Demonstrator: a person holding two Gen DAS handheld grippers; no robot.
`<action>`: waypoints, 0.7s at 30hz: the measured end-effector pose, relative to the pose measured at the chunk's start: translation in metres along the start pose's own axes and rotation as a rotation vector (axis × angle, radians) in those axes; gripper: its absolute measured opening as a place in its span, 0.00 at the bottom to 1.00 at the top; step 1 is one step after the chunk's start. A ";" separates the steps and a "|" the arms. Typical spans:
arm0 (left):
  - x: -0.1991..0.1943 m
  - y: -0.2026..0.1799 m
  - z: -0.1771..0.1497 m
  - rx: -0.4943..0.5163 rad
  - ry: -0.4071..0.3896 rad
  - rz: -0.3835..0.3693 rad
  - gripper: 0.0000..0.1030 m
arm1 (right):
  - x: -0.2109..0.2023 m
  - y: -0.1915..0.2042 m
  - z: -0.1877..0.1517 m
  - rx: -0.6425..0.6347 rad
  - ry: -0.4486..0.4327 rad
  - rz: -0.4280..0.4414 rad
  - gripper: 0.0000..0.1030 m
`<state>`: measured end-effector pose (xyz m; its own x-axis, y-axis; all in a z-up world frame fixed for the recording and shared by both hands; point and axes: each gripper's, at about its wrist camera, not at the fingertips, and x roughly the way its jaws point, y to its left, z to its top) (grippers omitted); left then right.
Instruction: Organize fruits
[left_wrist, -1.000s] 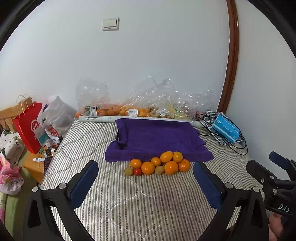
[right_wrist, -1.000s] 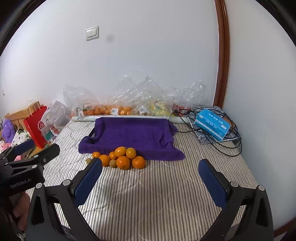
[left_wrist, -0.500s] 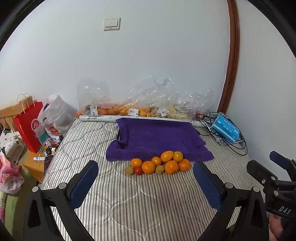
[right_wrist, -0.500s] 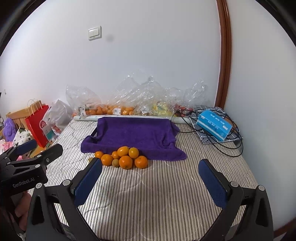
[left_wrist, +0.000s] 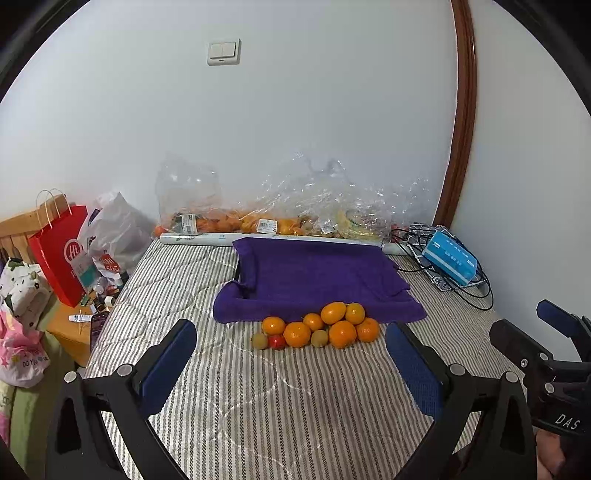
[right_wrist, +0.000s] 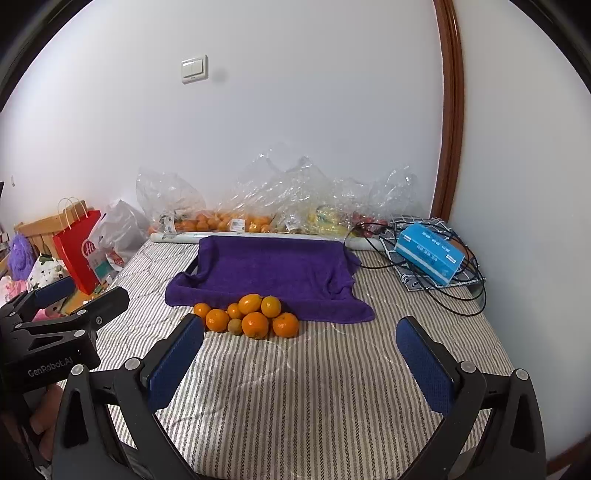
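A heap of oranges (left_wrist: 341, 334) (right_wrist: 255, 325) lies on the striped mattress, just in front of a purple towel (left_wrist: 314, 277) (right_wrist: 273, 269) draped over a tray. Two small green-brown fruits (left_wrist: 259, 340) and a red one (left_wrist: 276, 341) sit in the heap's front row. My left gripper (left_wrist: 291, 365) hangs open above the mattress, short of the fruit, with nothing between its fingers. My right gripper (right_wrist: 299, 365) is open too, a little right of the heap and also short of it. Each gripper shows at the edge of the other's view.
Clear plastic bags of fruit (left_wrist: 295, 214) line the wall behind the towel. A blue box on tangled black cables (left_wrist: 448, 258) sits at the back right. A red paper bag (left_wrist: 61, 251) and clutter stand off the mattress's left edge. The near mattress (right_wrist: 295, 406) is bare.
Both views have risen and drawn slightly nearer to the fruit heap and towel. Both grippers stay open and hold nothing.
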<state>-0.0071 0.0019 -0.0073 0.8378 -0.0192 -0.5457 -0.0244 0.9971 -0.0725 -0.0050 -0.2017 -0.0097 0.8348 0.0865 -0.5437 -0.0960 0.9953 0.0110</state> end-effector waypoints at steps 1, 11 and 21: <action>-0.001 0.000 0.000 0.002 -0.005 0.000 1.00 | -0.001 0.000 0.001 -0.001 0.000 -0.002 1.00; -0.004 0.002 0.000 -0.002 -0.006 -0.002 1.00 | -0.003 -0.002 -0.002 0.005 -0.005 0.000 1.00; -0.004 0.002 0.002 -0.005 -0.009 -0.004 1.00 | -0.004 0.000 -0.002 0.000 -0.003 0.003 1.00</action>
<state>-0.0090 0.0041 -0.0035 0.8426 -0.0224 -0.5380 -0.0237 0.9966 -0.0787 -0.0089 -0.2023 -0.0092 0.8361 0.0898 -0.5412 -0.0987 0.9950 0.0126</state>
